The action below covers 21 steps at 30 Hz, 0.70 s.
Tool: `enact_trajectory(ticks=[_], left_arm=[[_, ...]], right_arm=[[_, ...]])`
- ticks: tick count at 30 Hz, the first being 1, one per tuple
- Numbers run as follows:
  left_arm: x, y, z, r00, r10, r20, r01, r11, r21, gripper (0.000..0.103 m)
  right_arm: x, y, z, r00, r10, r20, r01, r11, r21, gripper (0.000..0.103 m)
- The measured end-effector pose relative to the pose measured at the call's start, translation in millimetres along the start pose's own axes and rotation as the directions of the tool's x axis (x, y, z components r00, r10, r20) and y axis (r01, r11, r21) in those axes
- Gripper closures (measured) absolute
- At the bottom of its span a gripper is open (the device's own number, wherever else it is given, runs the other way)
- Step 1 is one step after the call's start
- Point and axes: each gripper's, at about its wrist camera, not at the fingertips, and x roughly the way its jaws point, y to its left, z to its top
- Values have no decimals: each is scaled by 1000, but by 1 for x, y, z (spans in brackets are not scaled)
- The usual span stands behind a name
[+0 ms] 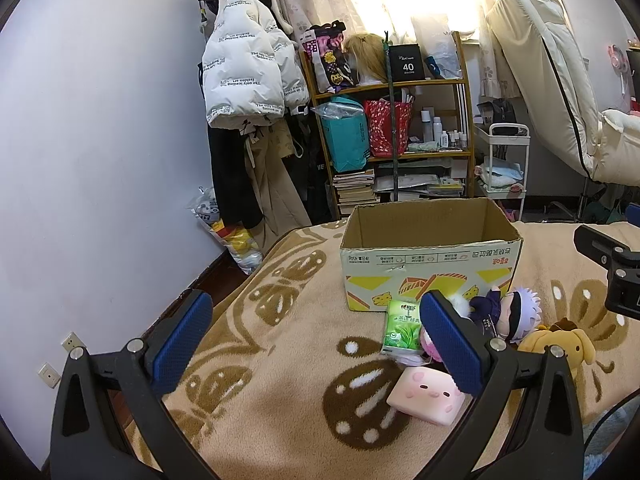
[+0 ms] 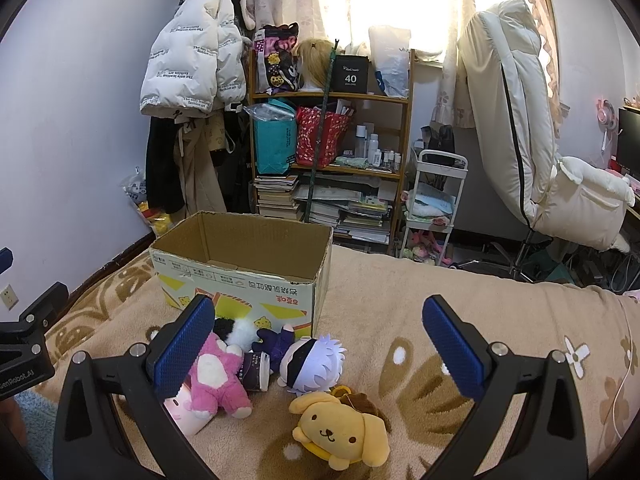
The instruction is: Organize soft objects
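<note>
An open cardboard box [image 1: 432, 264] [image 2: 240, 276] stands on the beige blanket. In front of it lies a heap of soft toys: a yellow dog plush [image 2: 340, 428] [image 1: 560, 344], a white-haired doll in dark clothes [image 2: 308, 360] [image 1: 508, 312], a pink plush [image 2: 216, 380], a pink square cushion [image 1: 428, 396] and a green tissue pack [image 1: 402, 328]. My left gripper [image 1: 316, 344] hovers open to the left of the heap, nothing between its fingers. My right gripper [image 2: 320, 352] is open above the toys, with the doll and dog plush seen between its fingers.
Beyond the bed stands a wooden shelf [image 2: 328, 100] crammed with bags, bottles and books. A white puffer jacket [image 1: 248, 60] hangs on the wall at left. A white trolley [image 2: 436, 200] and a reclining chair [image 2: 520, 128] stand to the right. The blanket's left edge [image 1: 240, 280] drops to the floor.
</note>
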Motion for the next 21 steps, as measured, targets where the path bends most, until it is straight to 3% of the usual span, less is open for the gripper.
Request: enact_trajectory(ticks=[21], left_arm=[[0, 0, 0, 1000, 1, 0, -1, 1000, 0, 1]], right_arm=[[0, 0, 0, 1000, -2, -2, 2, 1000, 2, 0]])
